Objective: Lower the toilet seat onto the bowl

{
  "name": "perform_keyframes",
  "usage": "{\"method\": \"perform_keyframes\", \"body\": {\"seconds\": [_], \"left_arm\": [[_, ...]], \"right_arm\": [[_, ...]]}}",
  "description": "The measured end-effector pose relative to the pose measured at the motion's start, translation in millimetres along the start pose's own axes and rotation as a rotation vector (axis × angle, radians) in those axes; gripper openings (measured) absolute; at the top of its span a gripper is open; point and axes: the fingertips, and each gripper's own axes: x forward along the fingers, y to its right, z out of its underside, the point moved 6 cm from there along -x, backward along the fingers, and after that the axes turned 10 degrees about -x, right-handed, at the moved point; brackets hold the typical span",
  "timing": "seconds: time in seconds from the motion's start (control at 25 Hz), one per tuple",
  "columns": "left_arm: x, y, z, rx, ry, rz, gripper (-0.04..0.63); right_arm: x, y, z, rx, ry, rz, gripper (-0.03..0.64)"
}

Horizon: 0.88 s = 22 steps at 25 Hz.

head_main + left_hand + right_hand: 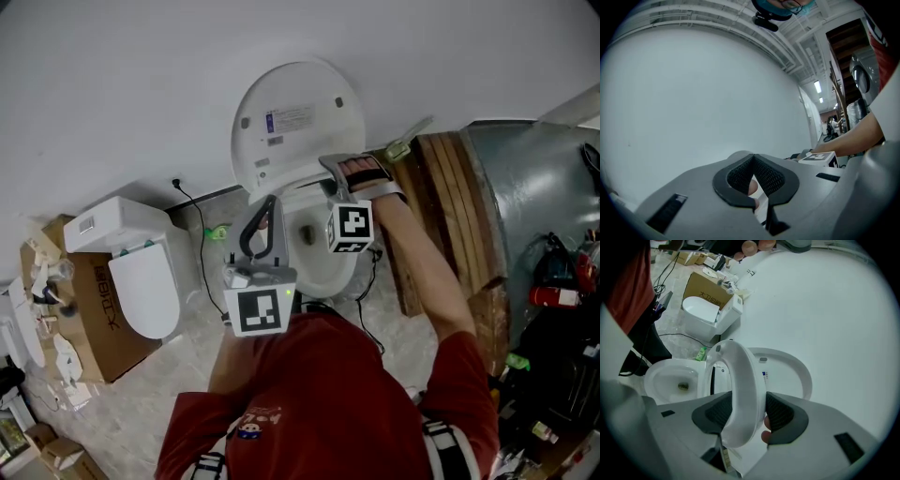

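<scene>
Right gripper (pixel 749 411) clamps the raised seat (pixel 740 373) by its rim (lid (pixel 790 373) stands clear beyond); the bowl (pixel 663 373) lies open to its left. Left gripper (pixel 753 156), jaws together and empty, faces bare wall (pixel 703 93). The seat's near edge is hidden behind the right gripper's body.

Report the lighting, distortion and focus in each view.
Head view: soft, even light; the wall has a bowed lower edge from the wide lens. Left gripper view: strong fisheye with black corners, mostly blank wall, and a ceiling lamp blown out at right. Right gripper view: the same fisheye and dark corners; the toilet seat between the jaws is evenly lit, sharp and free of glare.
</scene>
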Motion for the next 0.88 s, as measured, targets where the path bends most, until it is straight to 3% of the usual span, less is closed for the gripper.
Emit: {"method": "perform_keyframes", "body": {"seconds": [0.6,0.88], "left_arm": [[-50.5,31.7,13.8,0.013,-0.029,-0.024,0.011],[-66.0,43.8,23.1,0.009,-0.041,-0.022,0.011]], "right_arm": [[-42.1,-55.4,-12.7,-0.011,0.028,-0.029,0.207],[-60.2,-81.9,-18.2,-0.004,0.041,-0.042,0.159]]}}
